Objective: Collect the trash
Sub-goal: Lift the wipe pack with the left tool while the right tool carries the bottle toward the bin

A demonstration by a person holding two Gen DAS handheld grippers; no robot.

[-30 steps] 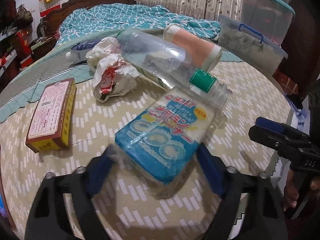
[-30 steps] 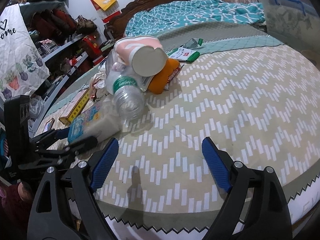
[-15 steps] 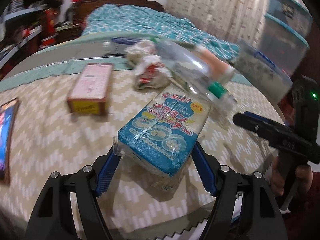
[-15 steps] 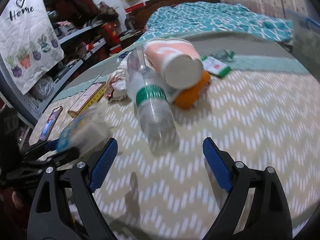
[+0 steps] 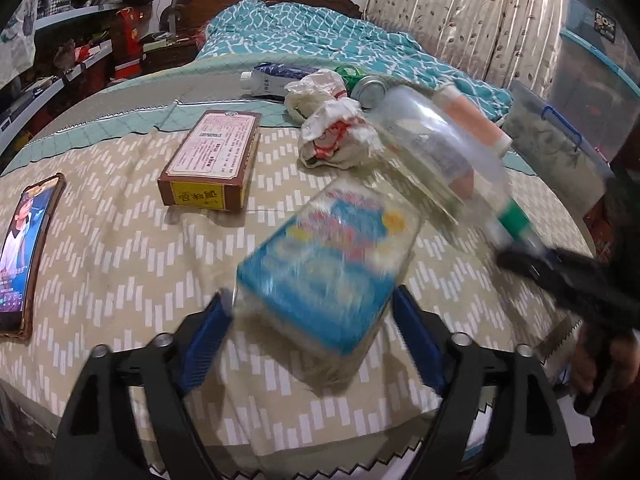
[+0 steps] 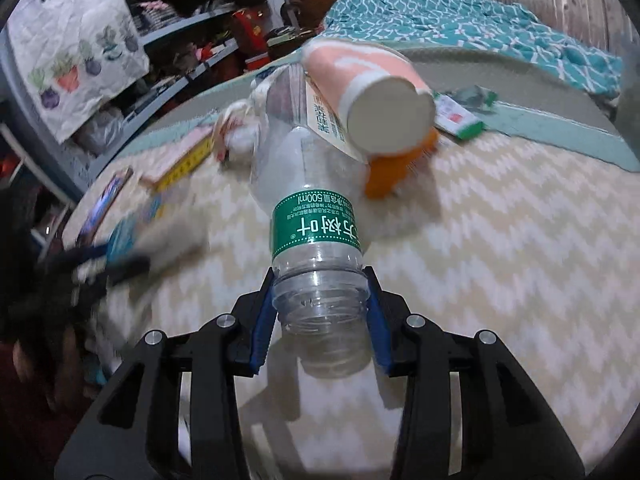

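Gripper jaws on the right gripper (image 6: 320, 320) are closing on the neck end of the clear water bottle (image 6: 314, 216), the blue pads flanking its ribbed shoulder just below the green label; they look to be touching the plastic, but the hold sits far out at one end of a long, light, crushable body. The bottle lies on the round table (image 5: 120, 240) with its far end tucked among the other rubbish, and the pink paper cup (image 6: 372, 96) rests on top of it, so lifting now could roll the cup off toward the orange packet (image 6: 394, 168) or over the table's edge. A thin wall may also buckle under the pads and let the bottle twist or squirt out. On the other side, the left gripper (image 5: 310, 330) has its jaws opening wide around the blue sponge pack (image 5: 328, 264), which is blurred and tilted between the pads; I cannot see either pad pressing on it, so the pack is likely loose and may drop or slide off the near rim. Smaller pieces stand close by: the brown carton (image 5: 212, 160), the crumpled wrapper (image 5: 340, 136) and a phone (image 5: 24, 248) that is no trash and could be swept along by a careless pass.
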